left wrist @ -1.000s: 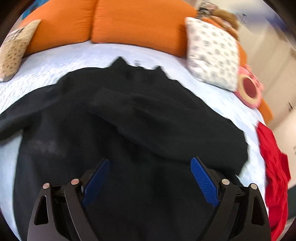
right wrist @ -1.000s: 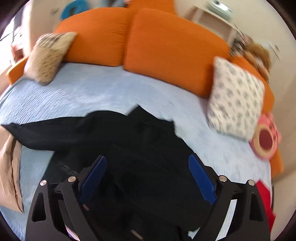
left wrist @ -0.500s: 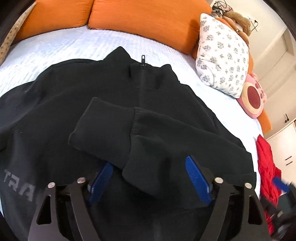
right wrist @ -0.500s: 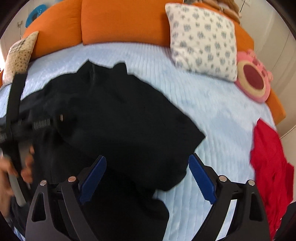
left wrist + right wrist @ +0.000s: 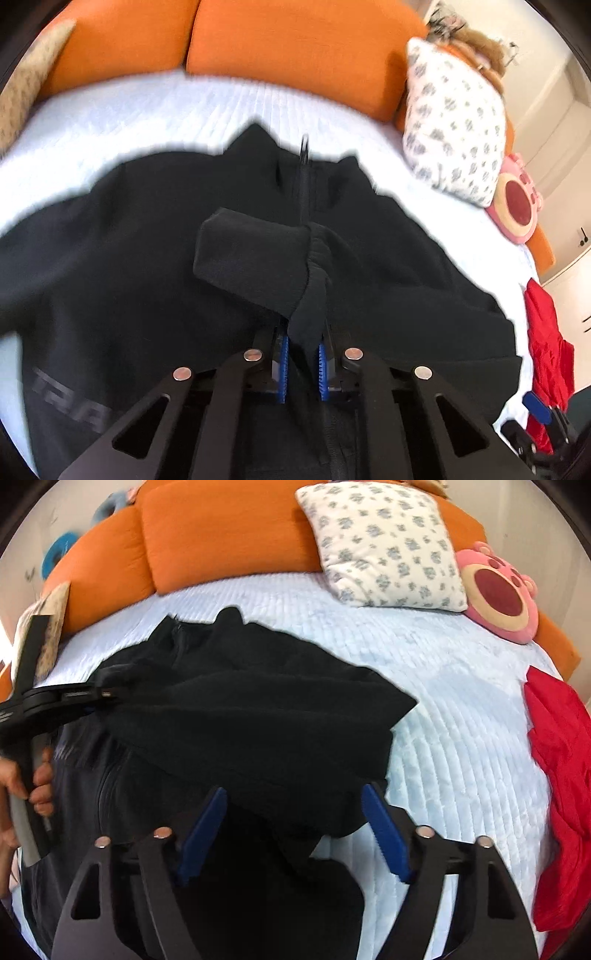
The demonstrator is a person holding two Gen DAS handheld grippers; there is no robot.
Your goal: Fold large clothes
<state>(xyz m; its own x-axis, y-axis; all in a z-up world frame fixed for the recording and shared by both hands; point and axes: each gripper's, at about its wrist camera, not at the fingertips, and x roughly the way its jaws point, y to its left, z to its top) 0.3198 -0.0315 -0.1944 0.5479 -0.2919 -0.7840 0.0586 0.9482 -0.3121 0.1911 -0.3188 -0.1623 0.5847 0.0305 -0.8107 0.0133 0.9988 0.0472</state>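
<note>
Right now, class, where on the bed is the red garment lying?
In both wrist views the red garment lies crumpled at the right edge of the pale blue bedspread, apart from the black jacket and below the pink plush cushion.

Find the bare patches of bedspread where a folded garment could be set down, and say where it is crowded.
Free: the bedspread between the black jacket and the red garment, and the strip between the jacket collar and the orange cushions. Crowded: the far right corner, with the patterned pillow and pink plush.
</note>
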